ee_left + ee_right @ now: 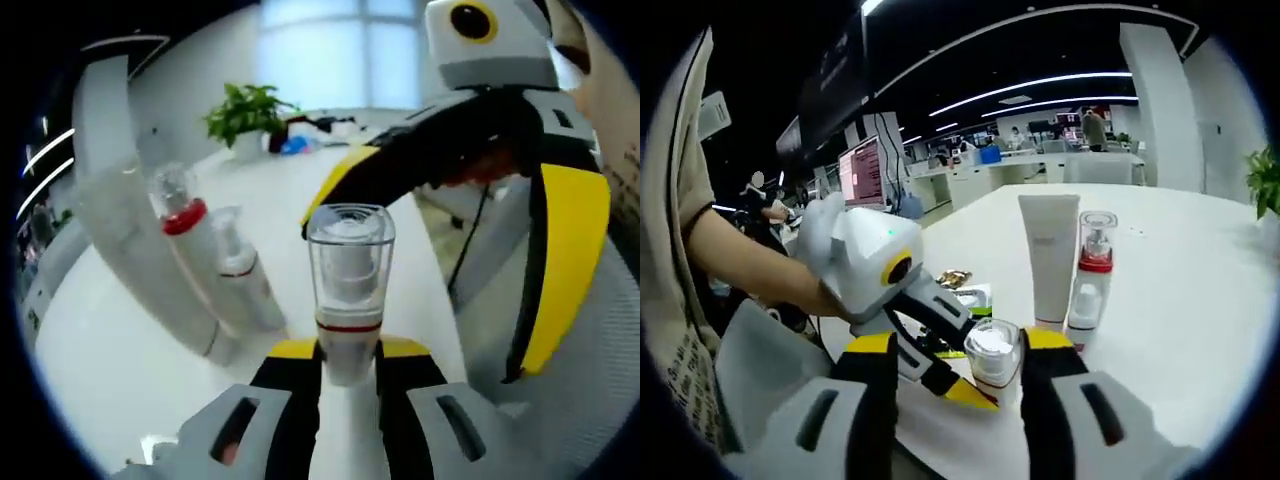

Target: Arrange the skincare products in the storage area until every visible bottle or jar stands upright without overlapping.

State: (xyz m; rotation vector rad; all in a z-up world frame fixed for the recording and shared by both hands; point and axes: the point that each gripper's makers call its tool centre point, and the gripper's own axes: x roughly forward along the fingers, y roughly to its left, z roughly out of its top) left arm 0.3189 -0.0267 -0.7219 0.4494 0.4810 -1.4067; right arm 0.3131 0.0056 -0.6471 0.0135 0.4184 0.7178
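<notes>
Grey grippers (955,400), yellow-tipped black fingers (872,395)

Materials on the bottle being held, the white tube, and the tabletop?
Held pump bottle: clear, glossy cap, looks like hard plastic since the pump shows through; white opaque body, likely plastic. White tube: matte white, flat crimped top suggests soft squeezable plastic. Table: smooth white surface with a soft sheen, probably laminate, can't confirm.

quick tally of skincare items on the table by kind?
Clear-capped pump bottles: 2, one held in the left gripper (bottle), one standing with a red collar
White tubes: 1
Total: 3
</notes>
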